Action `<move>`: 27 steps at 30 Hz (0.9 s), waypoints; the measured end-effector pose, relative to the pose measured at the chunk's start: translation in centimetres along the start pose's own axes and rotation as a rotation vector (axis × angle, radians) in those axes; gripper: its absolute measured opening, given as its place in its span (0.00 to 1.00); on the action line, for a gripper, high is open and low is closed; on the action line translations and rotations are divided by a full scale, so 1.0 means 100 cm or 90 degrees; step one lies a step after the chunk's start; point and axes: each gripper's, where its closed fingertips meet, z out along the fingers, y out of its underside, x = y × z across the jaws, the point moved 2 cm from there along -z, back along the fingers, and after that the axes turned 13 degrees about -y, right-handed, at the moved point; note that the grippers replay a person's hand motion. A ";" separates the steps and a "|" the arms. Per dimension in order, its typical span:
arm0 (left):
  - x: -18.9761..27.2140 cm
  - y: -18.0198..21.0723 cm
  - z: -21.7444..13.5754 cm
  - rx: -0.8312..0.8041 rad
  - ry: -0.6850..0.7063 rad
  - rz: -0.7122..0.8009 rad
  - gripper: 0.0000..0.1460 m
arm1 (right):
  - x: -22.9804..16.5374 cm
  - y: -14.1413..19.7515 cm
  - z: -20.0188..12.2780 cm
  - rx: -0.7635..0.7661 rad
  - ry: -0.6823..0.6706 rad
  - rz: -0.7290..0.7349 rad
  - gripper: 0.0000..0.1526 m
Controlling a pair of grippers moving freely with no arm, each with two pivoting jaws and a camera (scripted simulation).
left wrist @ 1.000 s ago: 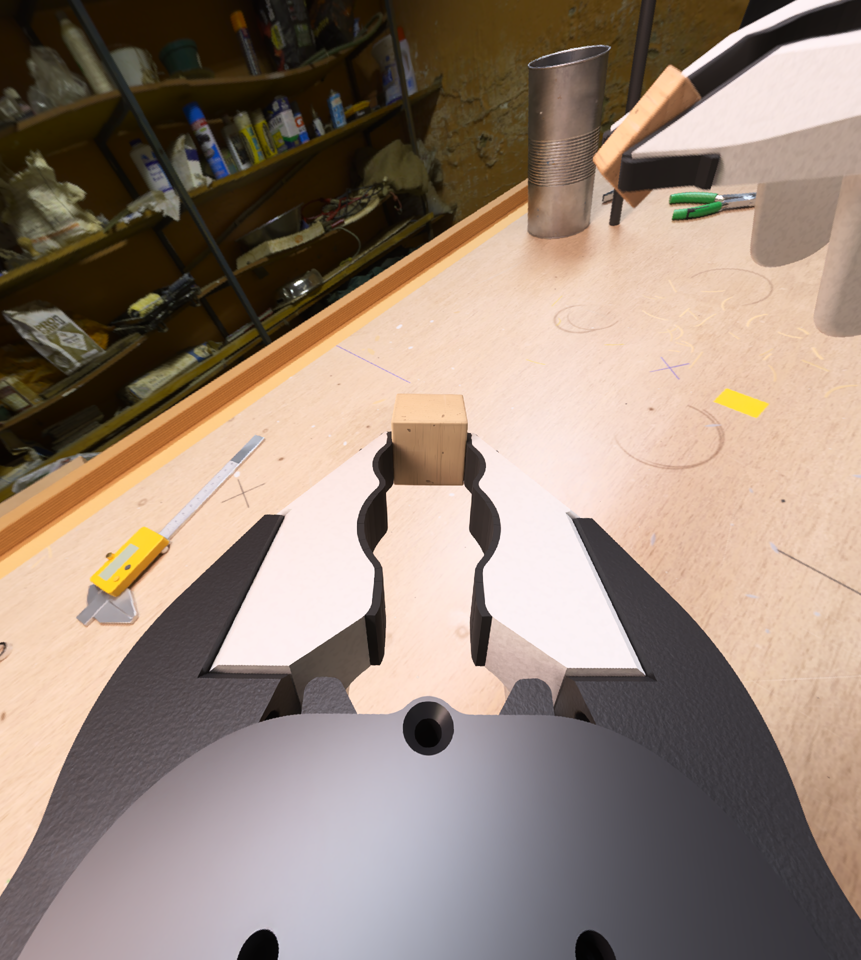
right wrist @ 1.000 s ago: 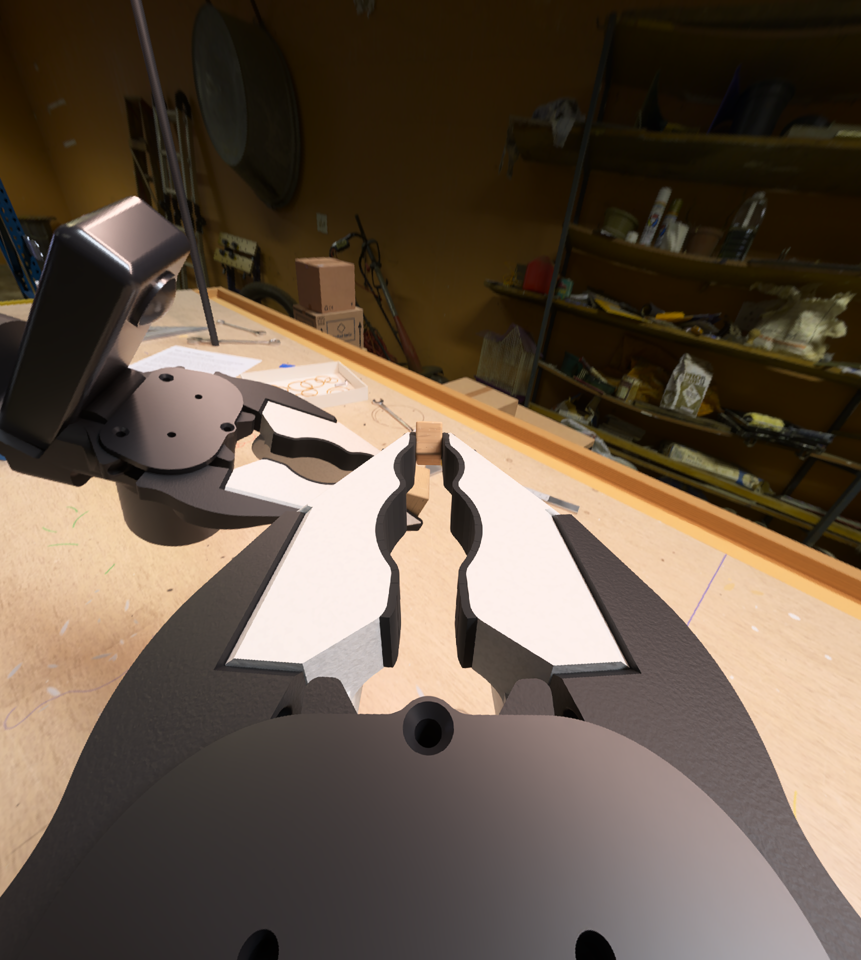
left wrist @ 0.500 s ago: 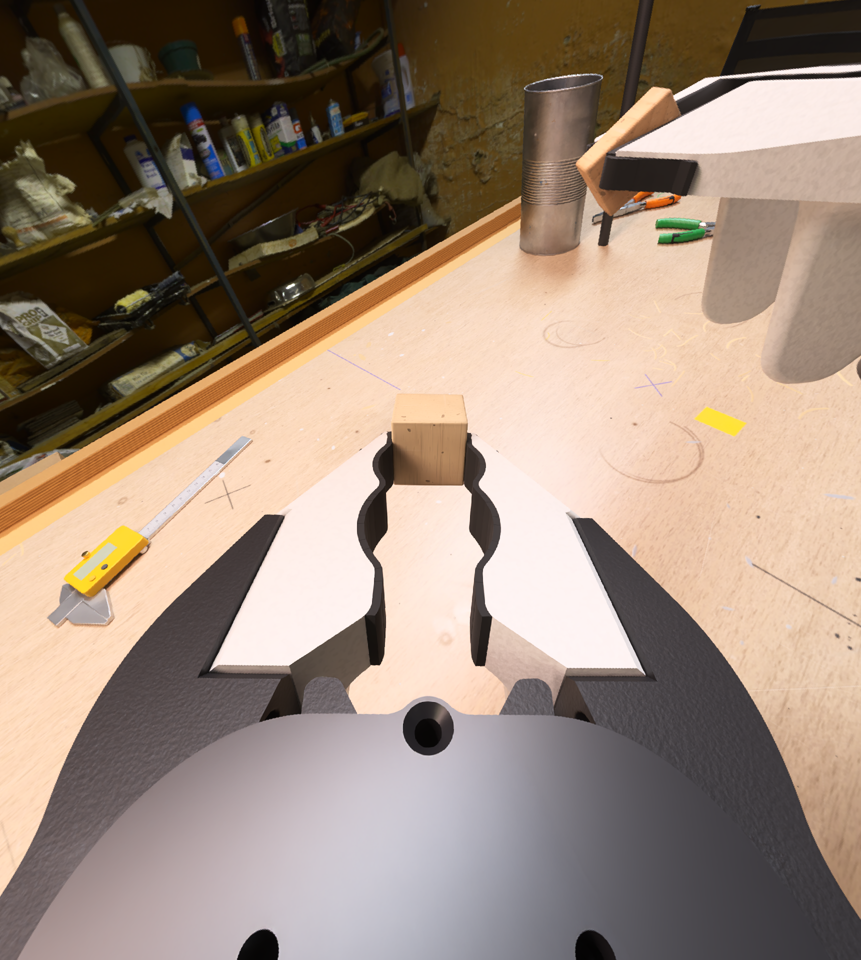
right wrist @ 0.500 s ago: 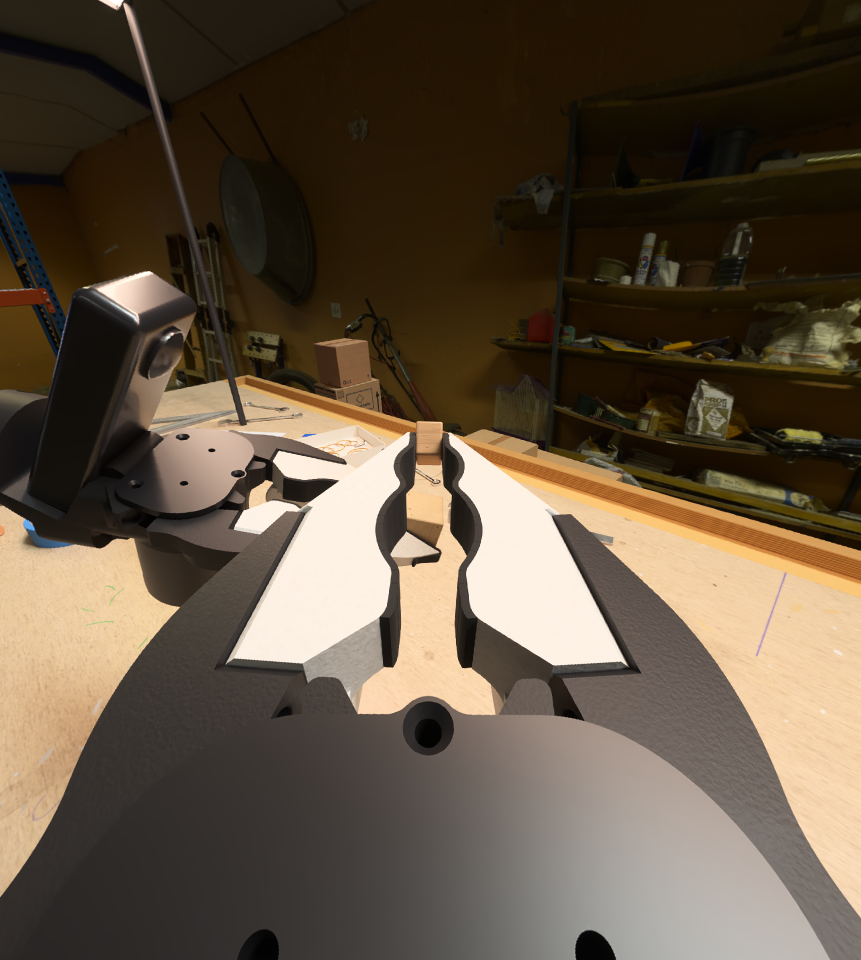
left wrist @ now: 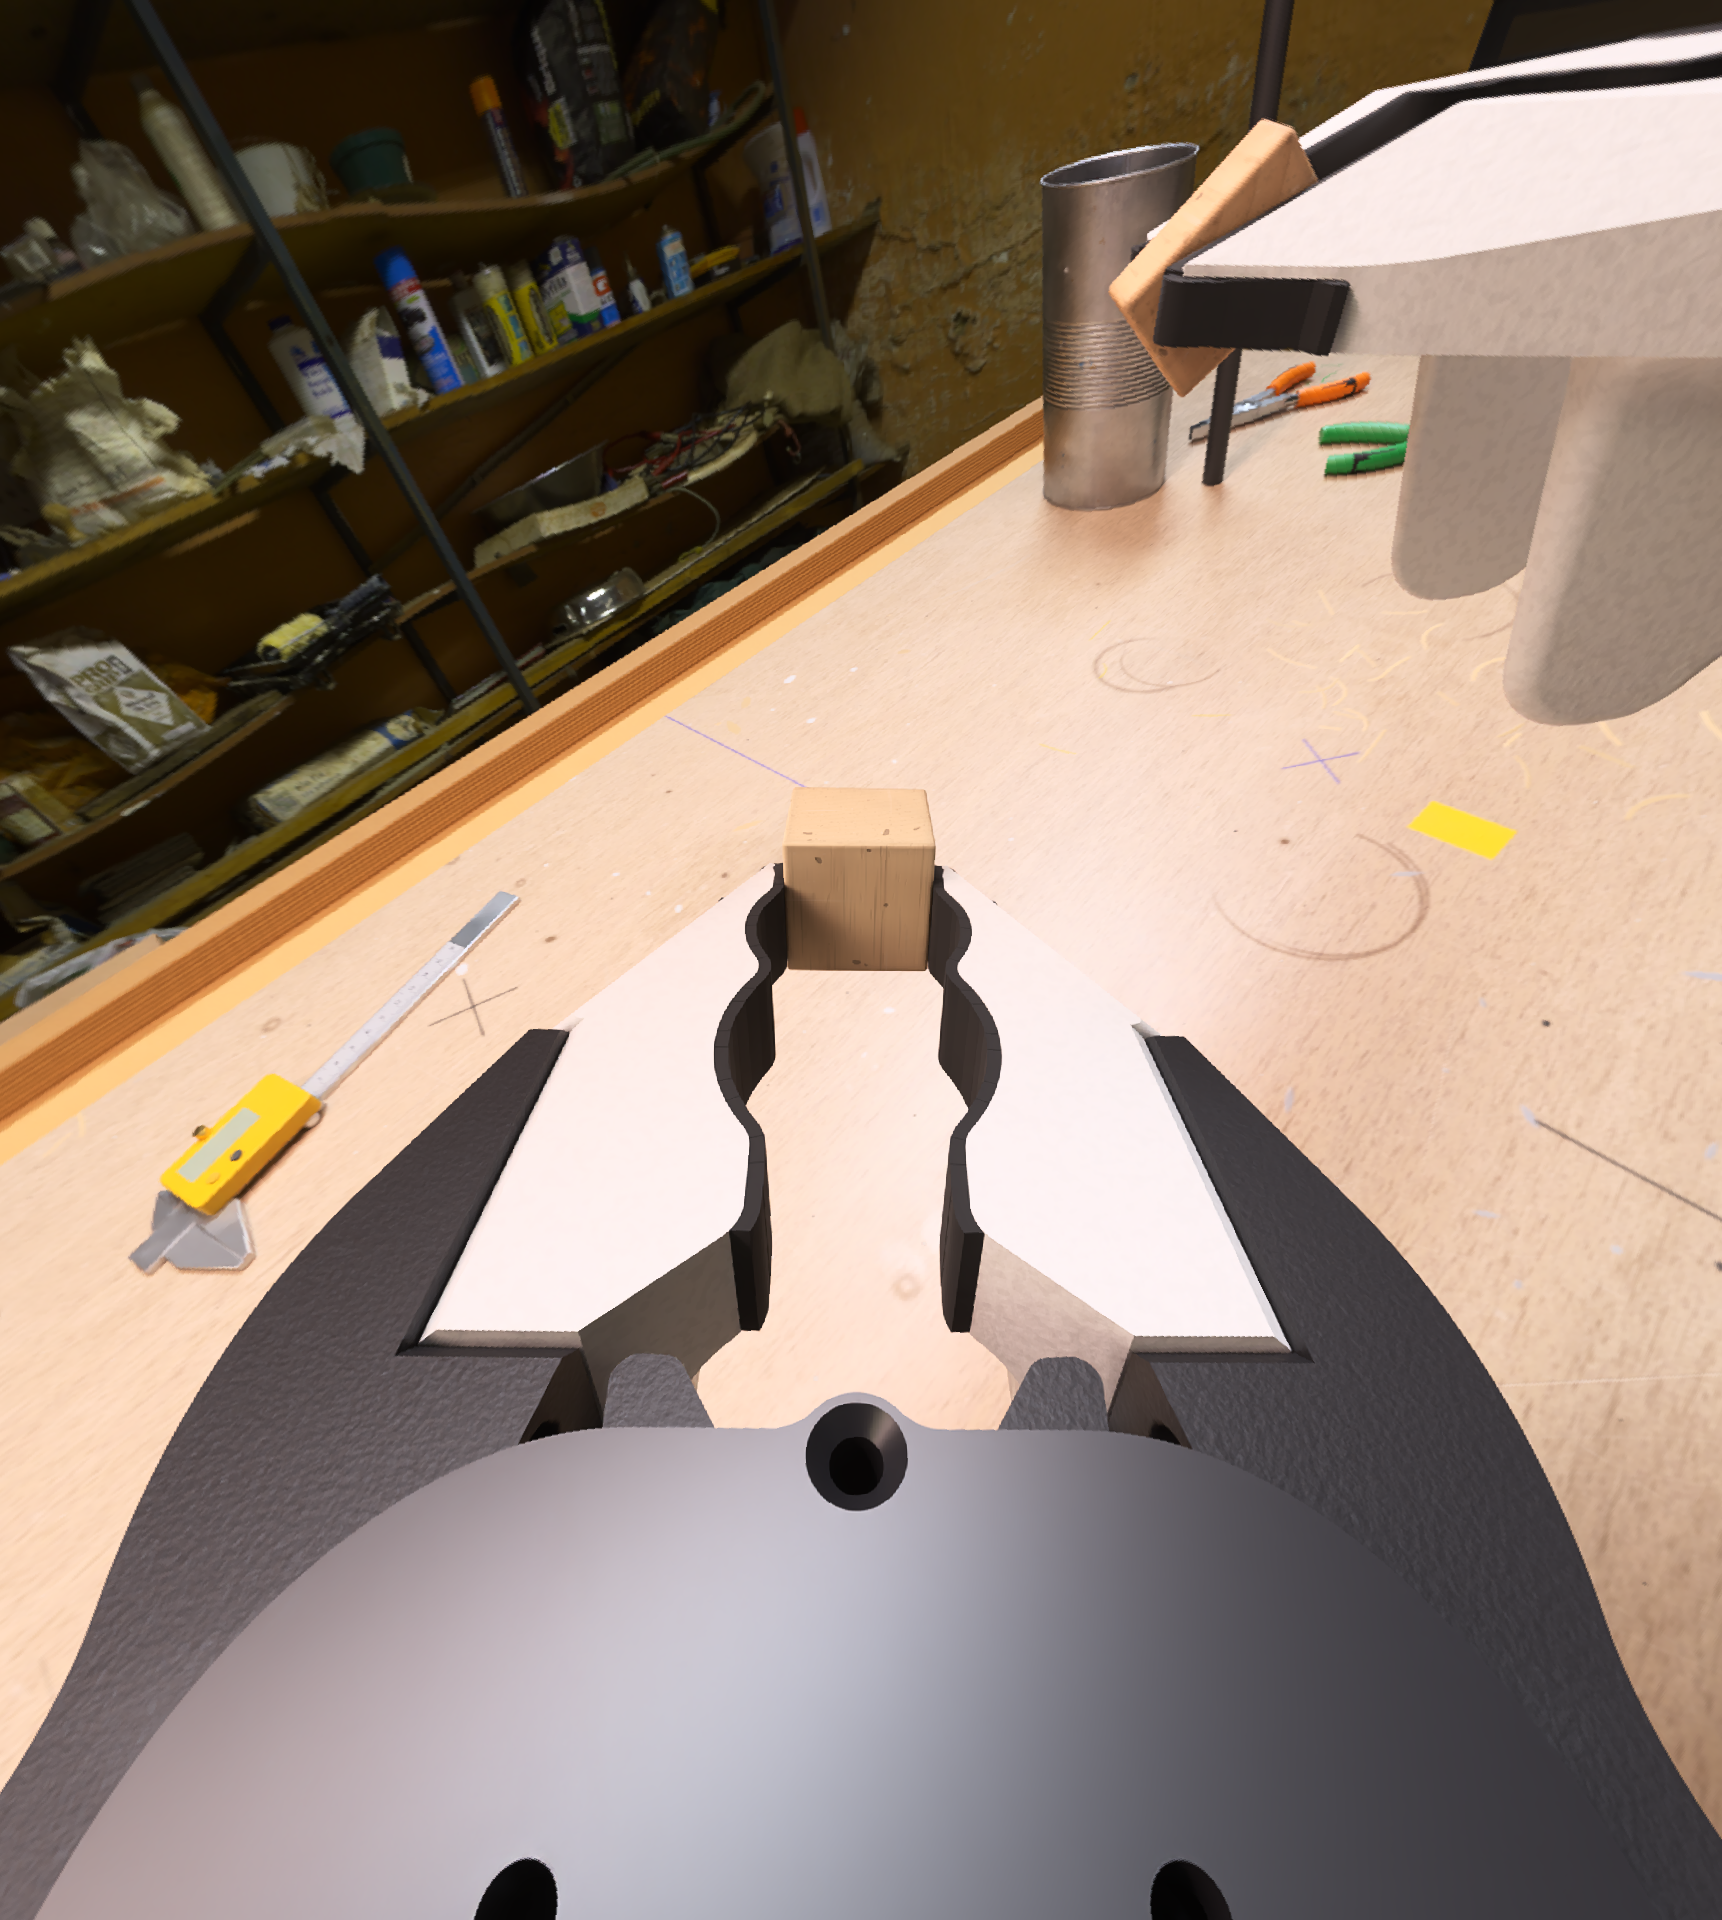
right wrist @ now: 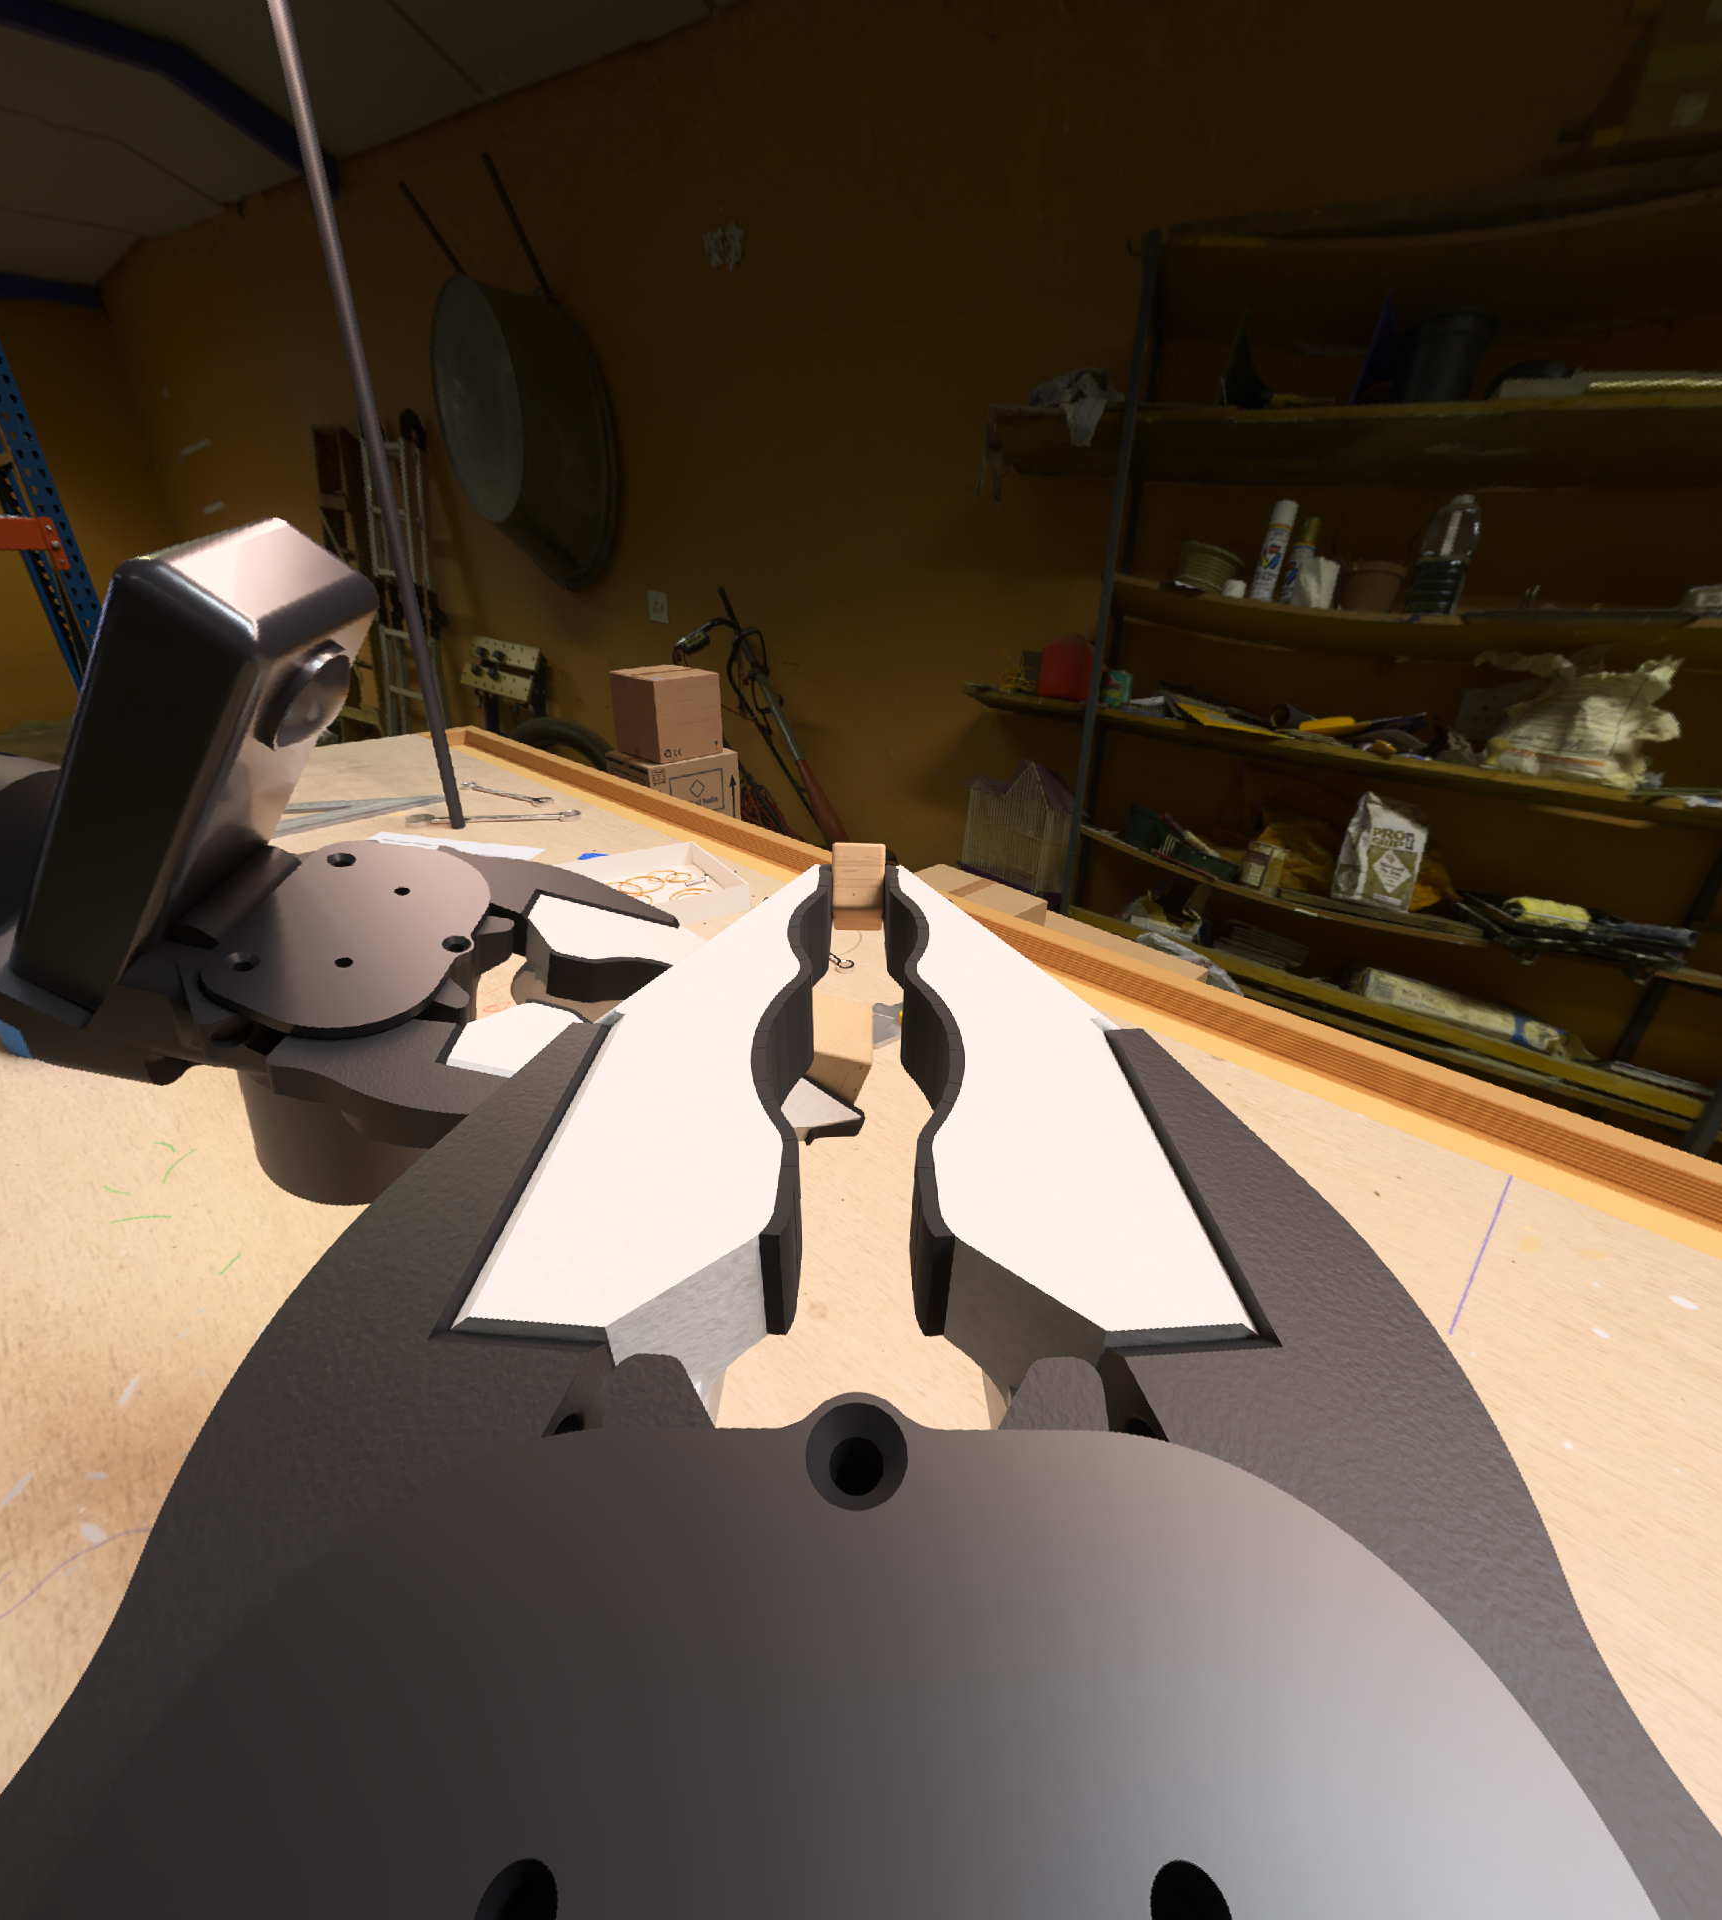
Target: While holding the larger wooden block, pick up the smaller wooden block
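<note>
My left gripper (left wrist: 857, 888) is shut on the larger wooden block (left wrist: 857, 909), a pale cube held at its fingertips just above the workbench (left wrist: 1148, 1039). My right gripper (right wrist: 857, 894) is shut on the smaller wooden block (right wrist: 857, 878), a thin piece pinched at its tips, well above the bench. In the left wrist view the right gripper (left wrist: 1241, 260) hangs at the upper right with the small block (left wrist: 1200, 229) tilted in it. In the right wrist view the larger block (right wrist: 841, 1049) shows between my fingers, with the left gripper's camera housing (right wrist: 202, 748) at the left.
A metal can (left wrist: 1111, 332), a thin dark pole (left wrist: 1221, 416), and green pliers (left wrist: 1361, 447) and orange pliers (left wrist: 1293, 390) stand at the back. A yellow caliper (left wrist: 233, 1143) lies left. A raised wooden edge (left wrist: 524, 727) borders the bench. A white tray of rings (right wrist: 675, 883) sits far off.
My right gripper has risen and tilted up with the small block in it, showing more of the wall. The left gripper keeps its grip on the cube and has barely shifted.
</note>
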 end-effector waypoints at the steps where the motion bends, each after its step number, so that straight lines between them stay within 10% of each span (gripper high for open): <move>1: 0.000 0.000 0.000 0.000 -0.005 0.008 0.18 | 0.000 0.000 0.000 -0.001 0.001 -0.002 0.06; 27: 0.002 -0.005 -0.007 0.003 0.036 0.046 0.18 | -0.001 -0.006 -0.002 -0.005 -0.036 0.004 0.06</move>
